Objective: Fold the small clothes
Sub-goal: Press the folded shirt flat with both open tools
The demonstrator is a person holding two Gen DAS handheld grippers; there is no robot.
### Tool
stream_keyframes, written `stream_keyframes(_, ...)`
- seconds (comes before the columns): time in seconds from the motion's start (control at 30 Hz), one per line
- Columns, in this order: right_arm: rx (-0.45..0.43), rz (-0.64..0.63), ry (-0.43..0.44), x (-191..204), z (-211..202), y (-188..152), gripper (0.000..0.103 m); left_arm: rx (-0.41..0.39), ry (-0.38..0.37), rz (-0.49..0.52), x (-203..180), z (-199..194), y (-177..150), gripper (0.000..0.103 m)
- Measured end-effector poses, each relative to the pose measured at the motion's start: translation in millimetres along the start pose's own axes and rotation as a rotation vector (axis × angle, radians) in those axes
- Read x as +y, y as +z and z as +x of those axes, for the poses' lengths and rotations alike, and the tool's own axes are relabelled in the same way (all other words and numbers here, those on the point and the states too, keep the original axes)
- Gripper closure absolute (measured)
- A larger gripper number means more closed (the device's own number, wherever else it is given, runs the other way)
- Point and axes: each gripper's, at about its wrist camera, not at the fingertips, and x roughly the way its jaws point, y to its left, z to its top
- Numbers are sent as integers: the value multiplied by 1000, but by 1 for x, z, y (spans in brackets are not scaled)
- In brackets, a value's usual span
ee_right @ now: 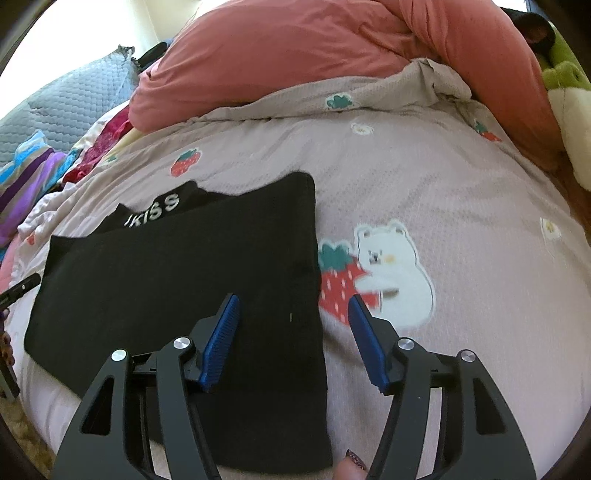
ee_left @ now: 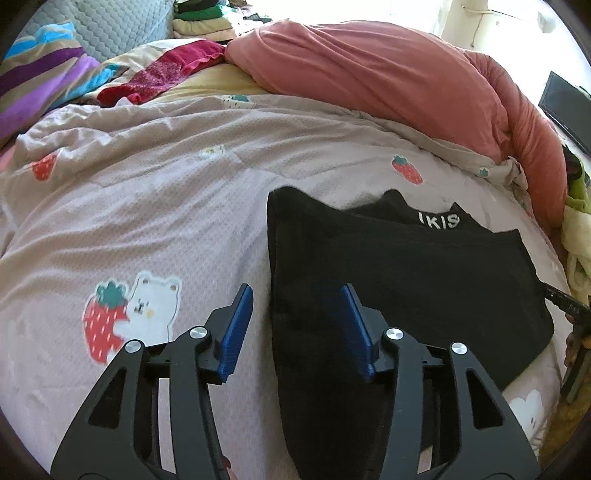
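Observation:
A black garment (ee_left: 399, 280) with white lettering at its far edge lies partly folded on the pale pink bedspread (ee_left: 147, 221). It also shows in the right wrist view (ee_right: 177, 288). My left gripper (ee_left: 297, 291) is open, its jaws straddling the garment's left edge just above it. My right gripper (ee_right: 293, 301) is open, its jaws straddling the garment's right edge near the front corner. Neither gripper holds anything.
A bulky salmon-pink duvet (ee_left: 388, 85) lies at the back of the bed. Striped and red fabrics (ee_left: 48, 77) and a stack of folded clothes (ee_left: 207, 18) sit at the back left. A green plush toy (ee_right: 569, 96) is at the right. A dark screen (ee_left: 569, 107) stands far right.

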Motion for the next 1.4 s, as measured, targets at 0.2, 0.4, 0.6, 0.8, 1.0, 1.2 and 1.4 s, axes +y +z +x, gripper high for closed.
stream_keyframes(0.2, -33, -57, -16, 10, -22, -18, 43, 0, 6, 0, -6, -16, -16, 54)
stream_keyframes(0.4, -59, -176, 6, 38, -34, -32, 43, -33, 9, 65, -41, -27, -28, 54)
stream_keyframes(0.6, -19, -231, 25, 53, -25, -43, 43, 37, 22, 135, -67, -12, -50, 53)
stream_keyframes(0.8, 37, -179, 28, 41, -14, -57, 43, 47, 41, 161, -69, -11, -65, 48)
stream_keyframes(1.0, 25, -184, 23, 40, -14, -63, 43, 52, 40, 138, -67, -7, -75, 48)
stream_keyframes(1.2, 25, -184, 25, 40, -19, -63, 43, 44, 29, 116, -67, -16, -78, 48)
stream_keyframes(1.4, 28, -187, 46, 43, -26, -66, 30, 45, 21, 115, -70, -22, -78, 44)
